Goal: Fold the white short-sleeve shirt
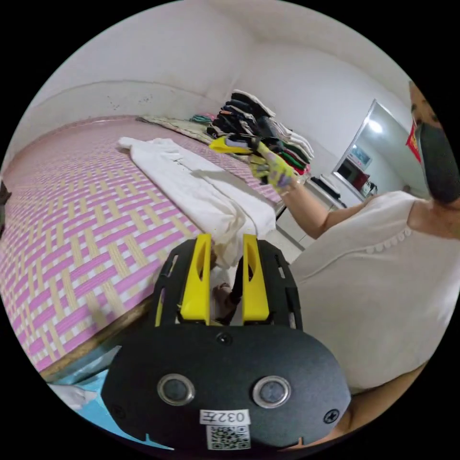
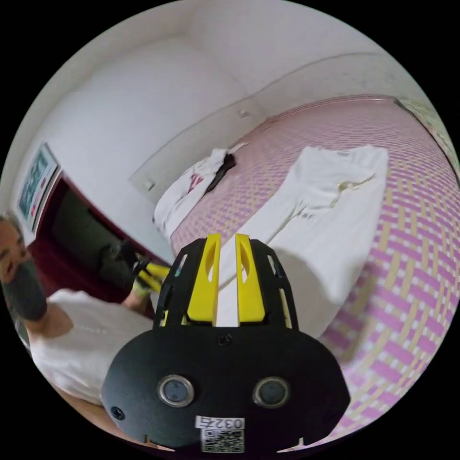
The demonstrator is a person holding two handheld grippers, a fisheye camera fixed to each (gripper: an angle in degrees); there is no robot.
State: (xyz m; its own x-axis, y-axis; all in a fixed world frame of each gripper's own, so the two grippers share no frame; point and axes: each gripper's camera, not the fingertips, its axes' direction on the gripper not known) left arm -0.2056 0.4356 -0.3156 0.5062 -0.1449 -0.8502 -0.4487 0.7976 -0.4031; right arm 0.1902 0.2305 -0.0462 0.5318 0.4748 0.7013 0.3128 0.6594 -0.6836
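Left gripper [image 1: 226, 249] has a bunched corner of the white shirt [image 1: 201, 189] pinched between its yellow jaws, right at the mat's near edge. The rest of the shirt lies in a long folded strip across the pink woven mat [image 1: 81, 215]. The right gripper [image 1: 225, 145] hovers over the strip's far side, held in a gloved hand [image 1: 274, 171] — stack of folded clothes [image 1: 268, 132] behind it.

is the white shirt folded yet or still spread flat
Partly folded. The white shirt lies on the woven mat as a long narrow strip, its sides turned in; its near end hangs bunched at the left claw.
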